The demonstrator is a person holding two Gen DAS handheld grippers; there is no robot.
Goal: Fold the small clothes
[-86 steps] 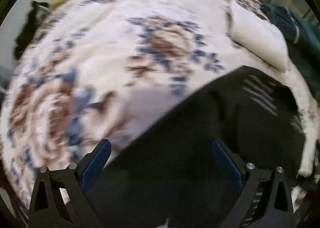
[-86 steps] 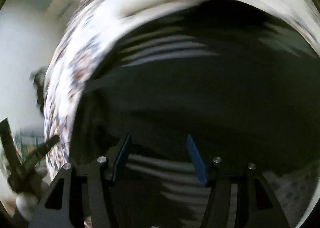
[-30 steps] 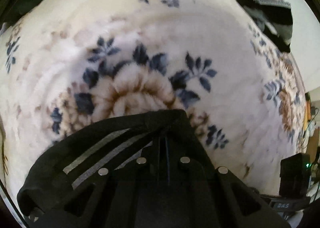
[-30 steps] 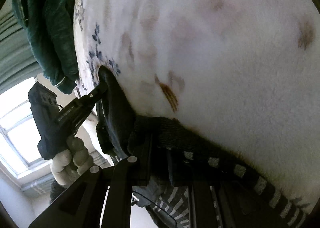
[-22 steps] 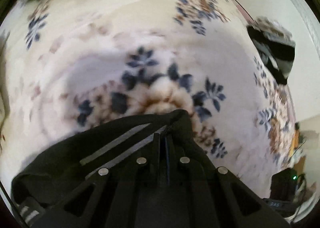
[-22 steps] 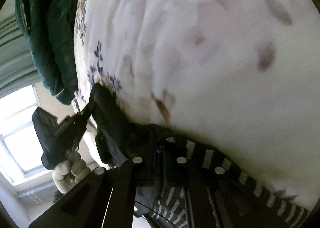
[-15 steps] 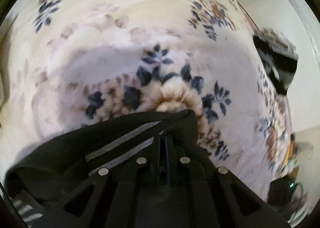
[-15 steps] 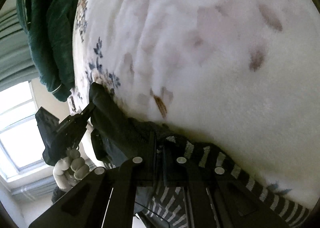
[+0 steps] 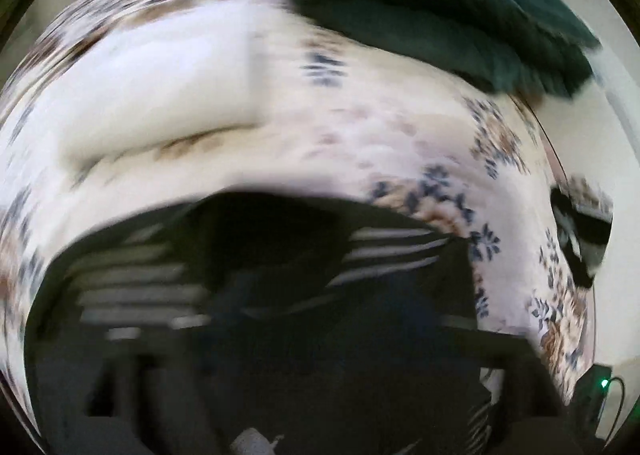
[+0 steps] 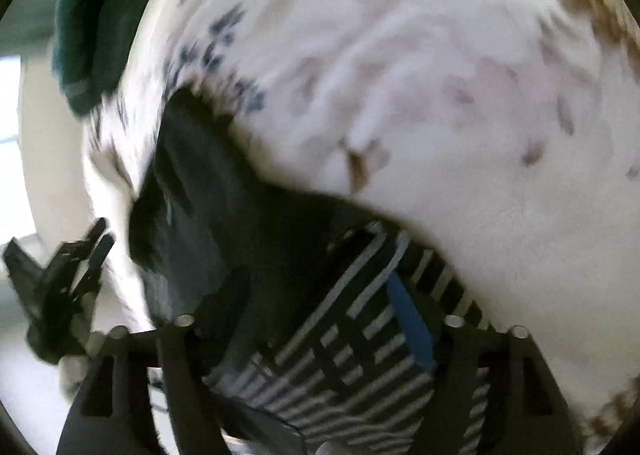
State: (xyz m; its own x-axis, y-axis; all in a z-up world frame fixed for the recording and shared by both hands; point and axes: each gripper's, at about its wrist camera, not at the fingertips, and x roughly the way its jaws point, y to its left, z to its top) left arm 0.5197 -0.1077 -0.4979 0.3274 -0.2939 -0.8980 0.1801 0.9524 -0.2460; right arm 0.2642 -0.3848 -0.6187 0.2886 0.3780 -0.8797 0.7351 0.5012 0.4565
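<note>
Both tongs letting go of the black striped garment on the floral blanket.
Right tongs and left tongs opening, cloth under them, unclamped (blurry); soft, light, floppy: pinch a hem corner.

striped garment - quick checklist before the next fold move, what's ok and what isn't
1. Striped garment lying on the floral blanket: ok.
2. Right gripper let go: ok, jaws opening, cloth below them, pads not pressing.
3. Left gripper let go: cannot tell from its blurred view; in the right wrist view its jaws are opening, clear of the cloth.
4. Fold edges aligned: cannot tell, motion blur.
5. Green bedding clear of the garment: ok.
</note>
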